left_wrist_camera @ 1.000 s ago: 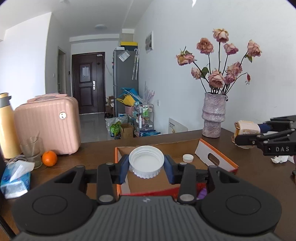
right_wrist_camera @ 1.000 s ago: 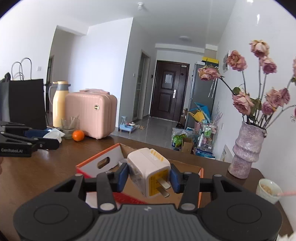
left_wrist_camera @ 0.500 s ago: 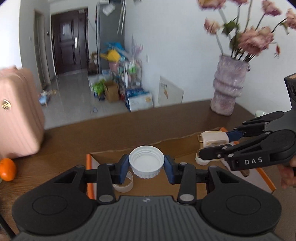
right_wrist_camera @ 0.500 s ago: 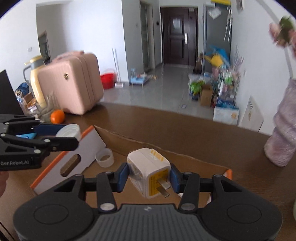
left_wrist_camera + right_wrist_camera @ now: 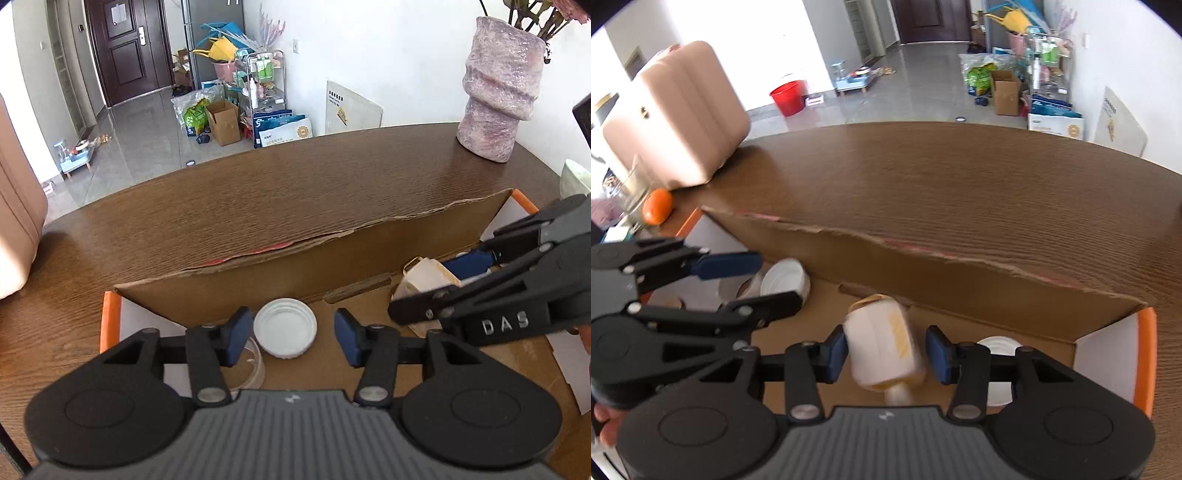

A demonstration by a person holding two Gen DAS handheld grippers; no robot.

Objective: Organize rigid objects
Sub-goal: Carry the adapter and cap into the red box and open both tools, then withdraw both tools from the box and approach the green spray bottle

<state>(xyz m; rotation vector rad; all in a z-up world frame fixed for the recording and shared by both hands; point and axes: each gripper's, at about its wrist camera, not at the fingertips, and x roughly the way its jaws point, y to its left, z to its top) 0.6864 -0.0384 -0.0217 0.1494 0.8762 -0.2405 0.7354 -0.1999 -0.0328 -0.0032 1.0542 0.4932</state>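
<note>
An open cardboard box (image 5: 332, 266) with orange edges lies on the brown table. Over its left part my left gripper (image 5: 293, 341) has its jaws opening. The white bottle cap (image 5: 285, 332) sits loose between the blue pads, with a gap on its right side. The right wrist view shows the left gripper (image 5: 775, 282) from the side, with the cap (image 5: 786, 277) by its tips. My right gripper (image 5: 886, 352) hangs over the box's right part (image 5: 960, 295). The white and yellow plug adapter (image 5: 882, 347) is blurred and tilted between its pads, clear of the right pad. The left wrist view shows this gripper (image 5: 417, 288) and the adapter (image 5: 428, 275).
A clear tape ring (image 5: 255, 362) and another white cap (image 5: 997, 347) lie in the box. A pink vase (image 5: 498, 92) and a bowl (image 5: 572, 177) stand at the table's right. A pink case (image 5: 676, 118), a glass (image 5: 631, 192) and an orange (image 5: 656, 206) are at the left.
Both grippers came forward and down into the box. The left jaws widened and let go of the cap. The adapter tipped over between the right pads, its pins now pointing downward.
</note>
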